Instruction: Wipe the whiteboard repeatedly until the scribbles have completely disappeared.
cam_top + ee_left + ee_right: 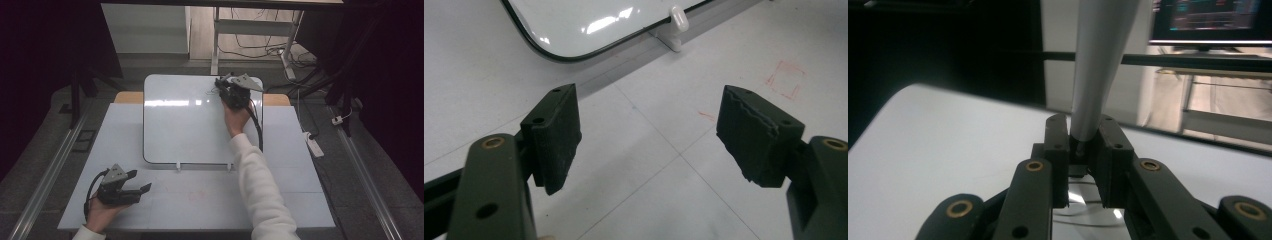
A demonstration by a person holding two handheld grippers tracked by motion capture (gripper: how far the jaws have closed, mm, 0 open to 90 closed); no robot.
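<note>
My right gripper is clamping a grey pen at the whiteboard's far right corner; my left gripper is resting wide open. Pressing crookedly, the pen could slip.

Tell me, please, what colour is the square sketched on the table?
Red: the faint square outline on the white table shows best in the left gripper view.

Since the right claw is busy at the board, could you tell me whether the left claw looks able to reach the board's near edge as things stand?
Probably yes: the left claw is open, and bare table lies between it and the board.
</note>
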